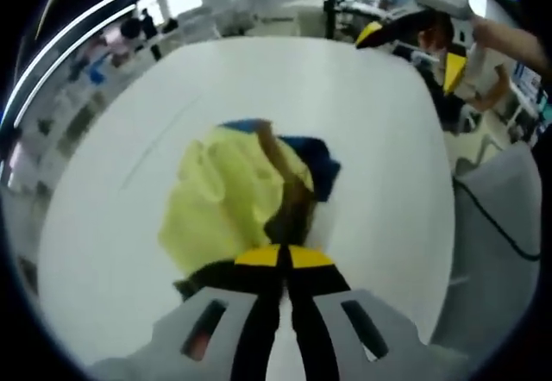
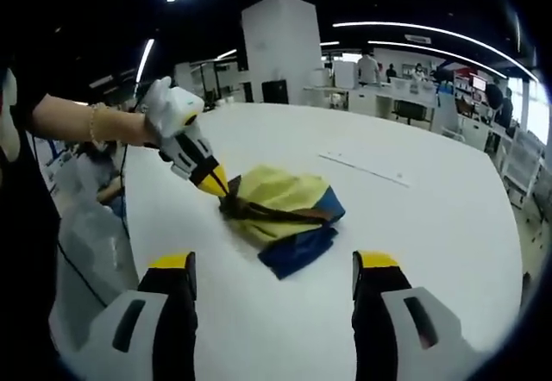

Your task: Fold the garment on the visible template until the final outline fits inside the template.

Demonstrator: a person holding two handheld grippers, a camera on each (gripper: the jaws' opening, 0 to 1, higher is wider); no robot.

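Jaws of left gripper (image 2: 222, 190) clamp garment (image 2: 289, 213); right gripper (image 2: 274, 288) open

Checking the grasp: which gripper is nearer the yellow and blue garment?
Left. The left gripper is shut on the yellow and blue garment at its edge; the right gripper hovers open, short of it.

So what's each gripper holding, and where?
Left gripper pinches the garment at its brown edge; right gripper is open, holding nothing.
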